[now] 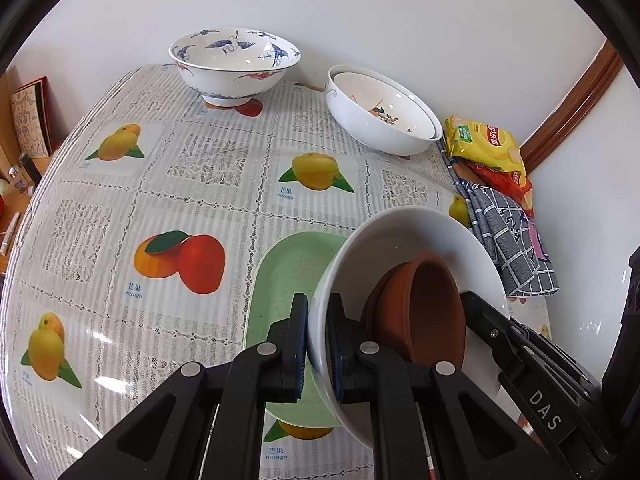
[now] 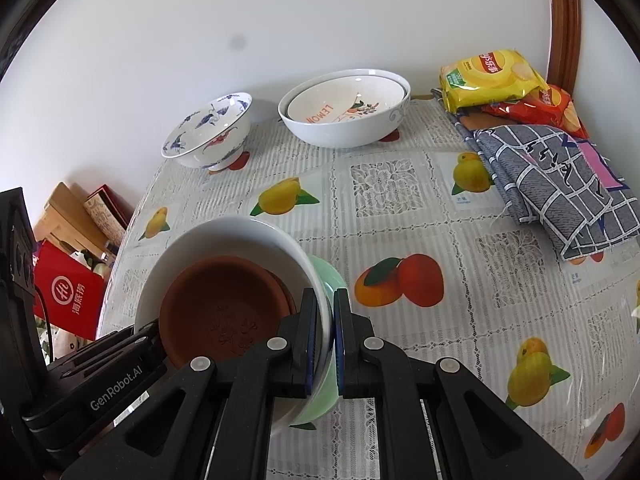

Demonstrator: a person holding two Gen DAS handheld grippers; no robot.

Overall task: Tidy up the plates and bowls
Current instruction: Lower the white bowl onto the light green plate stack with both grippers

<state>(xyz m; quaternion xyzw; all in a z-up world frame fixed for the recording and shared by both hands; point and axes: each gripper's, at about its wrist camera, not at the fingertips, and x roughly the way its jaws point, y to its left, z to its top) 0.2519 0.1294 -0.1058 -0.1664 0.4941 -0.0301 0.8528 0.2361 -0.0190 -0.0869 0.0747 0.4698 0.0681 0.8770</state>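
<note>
A white bowl (image 1: 400, 236) (image 2: 224, 236) hangs tilted just above the fruit-print tablecloth. Stacked brown clay dishes (image 1: 424, 312) (image 2: 224, 304) lie inside it. My left gripper (image 1: 318, 340) is shut on the bowl's left rim, and my right gripper (image 2: 325, 340) is shut on the opposite rim. Each wrist view shows the other gripper's fingers (image 1: 480, 316) (image 2: 136, 336) on the far side of the bowl. A pale green plate (image 1: 288, 276) (image 2: 332, 280) lies on the table right under the bowl. I cannot tell whether the bowl touches it.
At the back stand a blue-and-white crane bowl (image 1: 234, 64) (image 2: 208, 132) and two nested white bowls (image 1: 380, 116) (image 2: 344, 116). Snack bags (image 1: 484, 144) (image 2: 492, 76) and a checked cloth (image 1: 508, 248) (image 2: 560, 188) lie at the right. A red bag (image 2: 68, 292) sits beyond the table's left edge.
</note>
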